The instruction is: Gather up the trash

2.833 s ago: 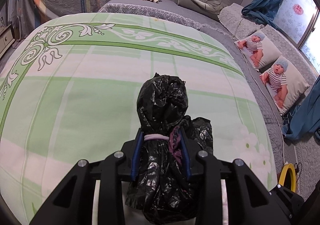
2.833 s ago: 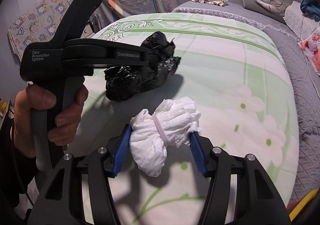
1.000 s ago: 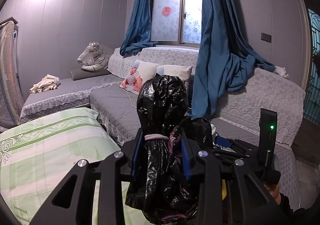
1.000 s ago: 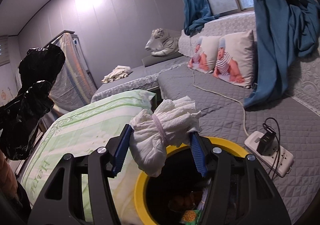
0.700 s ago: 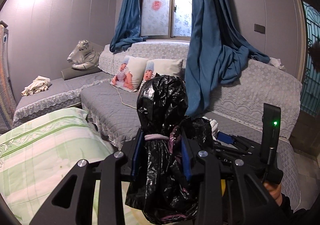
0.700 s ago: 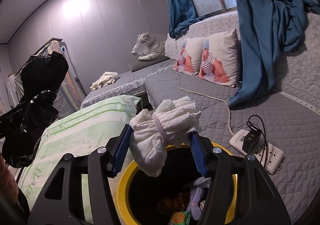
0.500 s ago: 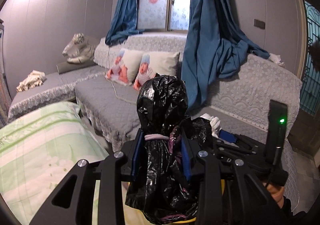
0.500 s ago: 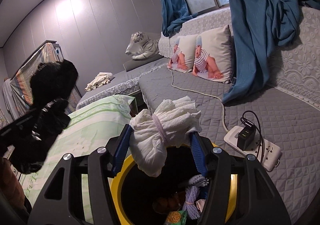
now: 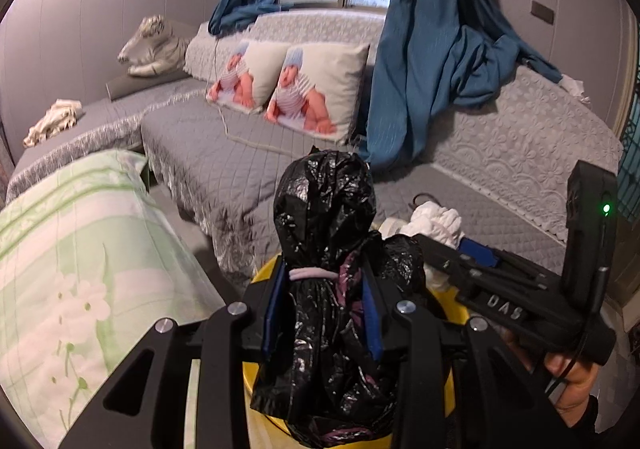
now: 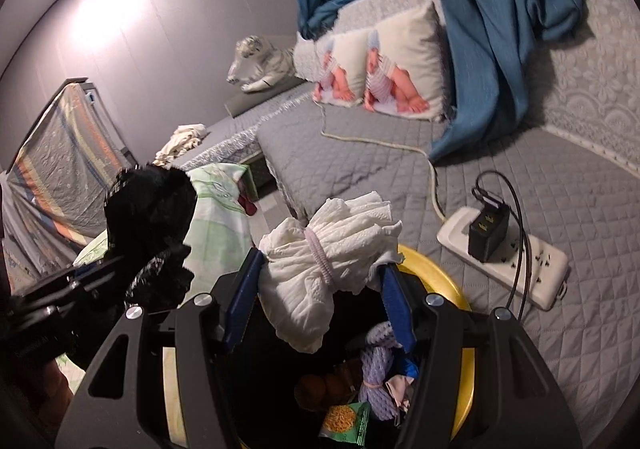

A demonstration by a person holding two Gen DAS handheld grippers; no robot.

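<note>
Hovering over the yellow-rimmed bin [image 10: 452, 289], both grippers carry a bundle. The left gripper [image 9: 322, 313] has its blue pads pressed against a knotted black bag [image 9: 326, 209], pinching it at the waist where a pale band [image 9: 310, 274] cinches the plastic; the bag stands upright between the fingers, its bulbous top above them and its lower half hanging in front of the bin's yellow rim [image 9: 266, 269]. Over on the right, the right gripper [image 10: 318, 301] squeezes a wad of white tissue [image 10: 328, 245], tied round with a pink band [image 10: 318, 255], and it sits above the bin's dark mouth, near the far rim. Down inside the bin lie a green snack packet [image 10: 346, 421], a lilac knitted piece [image 10: 378, 373] and something brown that is hard to make out. Beyond the rim, a white power strip [image 10: 520, 261] with a black charger plugged in rests on the grey quilted sofa cover [image 10: 560, 185]. Two baby-print pillows [image 9: 296, 89] lean at the back beside the blue curtain [image 9: 424, 49], and a green floral sheet [image 9: 72, 269] spreads at left.
</note>
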